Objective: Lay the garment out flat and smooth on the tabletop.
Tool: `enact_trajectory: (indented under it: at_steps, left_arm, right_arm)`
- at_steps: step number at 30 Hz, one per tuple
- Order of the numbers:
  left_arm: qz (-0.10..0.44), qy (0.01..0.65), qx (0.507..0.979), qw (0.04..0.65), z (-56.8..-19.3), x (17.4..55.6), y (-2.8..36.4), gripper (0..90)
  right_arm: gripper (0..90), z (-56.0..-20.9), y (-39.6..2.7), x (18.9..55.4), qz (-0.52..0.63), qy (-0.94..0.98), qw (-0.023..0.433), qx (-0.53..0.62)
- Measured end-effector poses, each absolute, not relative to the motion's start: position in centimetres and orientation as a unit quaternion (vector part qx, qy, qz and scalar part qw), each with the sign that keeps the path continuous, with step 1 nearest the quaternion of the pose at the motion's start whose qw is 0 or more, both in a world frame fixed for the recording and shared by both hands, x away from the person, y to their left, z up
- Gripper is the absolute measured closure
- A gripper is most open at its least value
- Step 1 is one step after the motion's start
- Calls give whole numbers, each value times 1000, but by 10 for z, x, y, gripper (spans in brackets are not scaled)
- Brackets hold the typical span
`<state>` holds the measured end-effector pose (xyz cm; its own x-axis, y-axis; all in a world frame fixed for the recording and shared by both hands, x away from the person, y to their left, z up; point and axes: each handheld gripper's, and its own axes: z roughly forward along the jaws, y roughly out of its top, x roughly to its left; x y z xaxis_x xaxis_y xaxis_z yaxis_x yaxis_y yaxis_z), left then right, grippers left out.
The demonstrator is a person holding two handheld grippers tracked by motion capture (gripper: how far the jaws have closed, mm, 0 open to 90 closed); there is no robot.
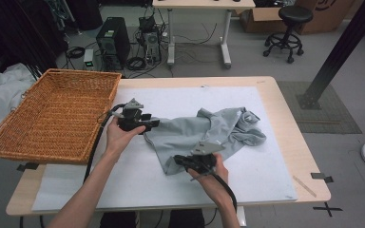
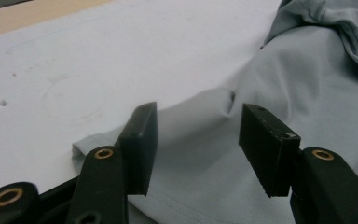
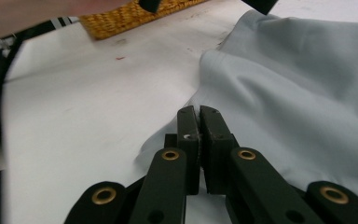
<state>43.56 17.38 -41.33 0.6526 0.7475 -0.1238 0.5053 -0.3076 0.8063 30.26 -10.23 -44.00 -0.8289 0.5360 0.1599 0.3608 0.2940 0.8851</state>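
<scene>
A: Grey shirt (image 1: pixel 204 133) lies crumpled mid-desk (image 1: pixel 275 114). Right gripper (image 3: pixel 199 119) fingers pinched on its near corner?
B: Yes. Left gripper (image 2: pixel 196 135) fingers half-wide over the hem; close there, then pull flat.

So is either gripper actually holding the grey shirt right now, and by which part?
The right gripper is shut on the grey shirt at its near corner edge. The left gripper stands open over another edge, not gripping.

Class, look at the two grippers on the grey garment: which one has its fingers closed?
The right gripper, at the grey garment's near edge: its fingers are pressed together on the cloth. The left gripper's fingers stand apart over the cloth beside the basket.
</scene>
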Motion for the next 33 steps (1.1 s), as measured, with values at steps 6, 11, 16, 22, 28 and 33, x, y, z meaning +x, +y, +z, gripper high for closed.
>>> enact_trajectory:
  at_steps: [6, 11, 16, 22, 28, 33]
  left_arm:
    - [152, 422, 772, 449, -409, 441, 185, 468]
    - [143, 433, 766, 453, -411, 444, 187, 465]
    - [133, 428, 782, 433, -414, 443, 185, 447]
    - [120, 418, 811, 391, -429, 444, 180, 445]
    - [127, 429, 812, 375, -443, 451, 176, 446]
    - [154, 408, 827, 356, -442, 446, 175, 569]
  right_arm:
    - [881, -438, -145, 253, 514, 793, 95, 314]
    - [878, -439, -180, 235, 484, 794, 125, 347]
    - [873, -444, -173, 233, 461, 825, 78, 318]
    - [873, -451, -190, 219, 426, 836, 66, 340]
    - [700, -435, -215, 214, 486, 784, 105, 372]
    - [621, -432, -202, 247, 477, 755, 172, 415]
